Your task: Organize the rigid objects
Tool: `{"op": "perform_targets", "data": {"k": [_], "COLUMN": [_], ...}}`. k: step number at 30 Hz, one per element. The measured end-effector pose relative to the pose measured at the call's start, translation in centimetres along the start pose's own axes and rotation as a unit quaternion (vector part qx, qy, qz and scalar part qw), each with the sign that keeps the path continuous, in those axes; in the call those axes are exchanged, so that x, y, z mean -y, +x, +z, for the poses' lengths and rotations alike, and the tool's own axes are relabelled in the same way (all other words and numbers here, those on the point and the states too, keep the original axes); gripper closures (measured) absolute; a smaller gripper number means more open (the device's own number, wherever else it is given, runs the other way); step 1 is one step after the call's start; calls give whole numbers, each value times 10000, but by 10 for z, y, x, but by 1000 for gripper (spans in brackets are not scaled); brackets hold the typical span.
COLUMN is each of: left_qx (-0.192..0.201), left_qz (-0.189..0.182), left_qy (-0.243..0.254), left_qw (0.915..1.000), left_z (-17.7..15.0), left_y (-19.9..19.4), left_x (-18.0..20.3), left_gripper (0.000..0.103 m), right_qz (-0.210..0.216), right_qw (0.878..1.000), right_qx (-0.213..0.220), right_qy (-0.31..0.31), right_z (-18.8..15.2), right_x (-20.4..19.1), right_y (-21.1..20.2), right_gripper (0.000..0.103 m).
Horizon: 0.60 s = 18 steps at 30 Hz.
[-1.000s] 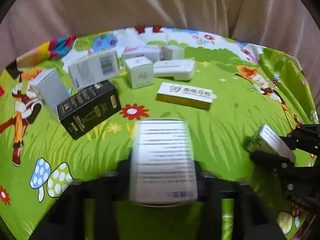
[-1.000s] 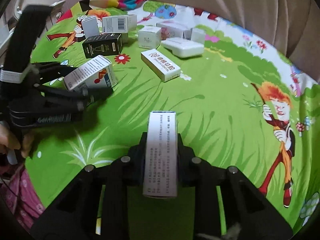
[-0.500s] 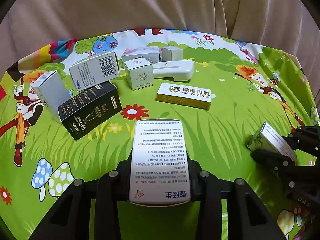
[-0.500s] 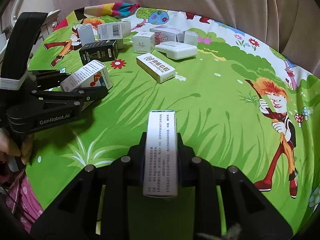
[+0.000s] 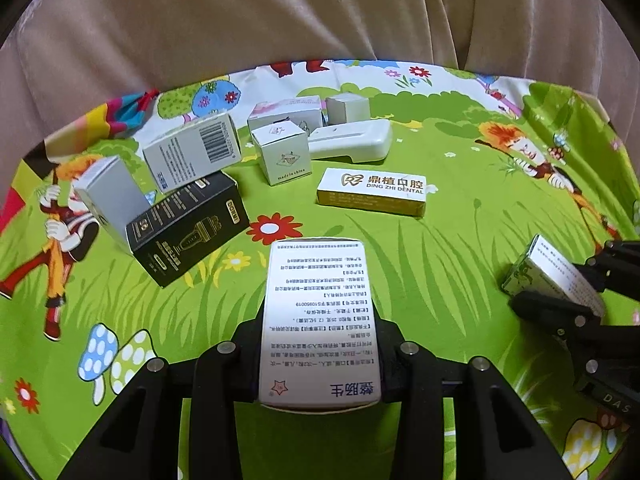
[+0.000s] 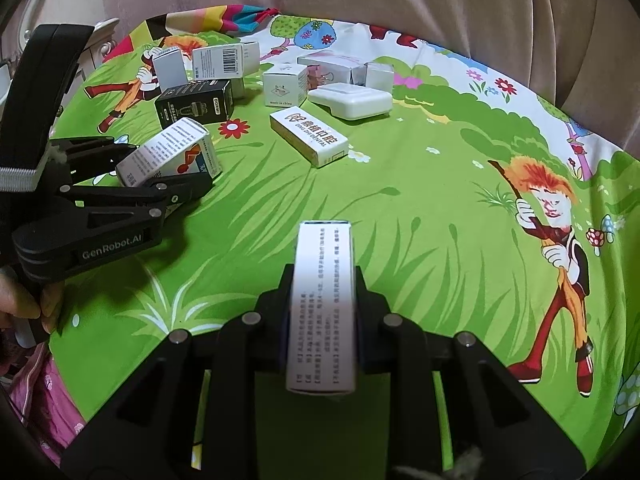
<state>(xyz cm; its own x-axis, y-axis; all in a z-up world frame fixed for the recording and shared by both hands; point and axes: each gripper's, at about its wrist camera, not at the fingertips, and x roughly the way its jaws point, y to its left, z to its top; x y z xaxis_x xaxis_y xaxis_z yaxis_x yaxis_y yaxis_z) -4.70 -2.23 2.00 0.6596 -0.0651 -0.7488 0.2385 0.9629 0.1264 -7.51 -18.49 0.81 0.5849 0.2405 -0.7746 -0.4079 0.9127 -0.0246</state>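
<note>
Pinching a wide white medicine box (image 5: 318, 320) by its two long sides, the left claw (image 5: 318, 344) holds it above the surface (image 5: 460, 264), which is covered by a green cartoon cloth with grass, flowers and mushrooms; the box's printed face is turned up toward the camera. The right claw (image 6: 322, 316) is pressed tight on a narrow white box (image 6: 322, 304) with small black print, gripped across its thin sides and likewise lifted off the cloth. From the right wrist view the left claw appears at the left edge with its box, whose side panel shows a red and orange mark, poking out between the black fingers (image 6: 180, 188), and a person's hand (image 6: 24, 300) grips the handle below. Toward the far edge of the surface lies a loose group: a black box (image 5: 188, 228) with a gold trophy-like print, a grey box (image 5: 112, 196) leaning just behind it, a barcode box (image 5: 192, 152) beside those, a small white cube box (image 5: 284, 156) marked "made in china", a white plastic case (image 5: 352, 144) just beside the cube, and two pale boxes behind them. A white and gold dental box (image 5: 372, 192) lies apart from the group, nearer the claws. Beige fabric (image 5: 320, 12) rises behind the surface.
</note>
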Motion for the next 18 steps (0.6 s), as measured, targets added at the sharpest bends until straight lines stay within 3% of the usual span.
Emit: {"op": "perform_targets", "data": {"k": [6,11,14,16,18], "left_qx": [-1,208,870,1541,2235], "left_qz": [178,-87,-129,-170,-223], "left_qy": [33,-168,-309,-348,-464], "left_qw": [9998,9996,9956,9873,9733], "left_z": [-1,-4,7,22,36], "left_y": [-5,-32,-80,-125,-173], "left_x": [7,17,24,29,32], "left_gripper": [63,63,63,63,63], "right_qz": [-68,-206,-542,-792,-1151], "right_qw": [10000,9945,9806,9644,9403], "right_qx": [39,799,1616,2292,3081], "right_qy": [-25,653,965,1058,871], "right_z": [-1,-5,-6,-2,6], "right_x": [1,10,6,2,-7], "right_y": [-2,-36,-81,-123,-170], "right_gripper": [75,75,75,75,75]}}
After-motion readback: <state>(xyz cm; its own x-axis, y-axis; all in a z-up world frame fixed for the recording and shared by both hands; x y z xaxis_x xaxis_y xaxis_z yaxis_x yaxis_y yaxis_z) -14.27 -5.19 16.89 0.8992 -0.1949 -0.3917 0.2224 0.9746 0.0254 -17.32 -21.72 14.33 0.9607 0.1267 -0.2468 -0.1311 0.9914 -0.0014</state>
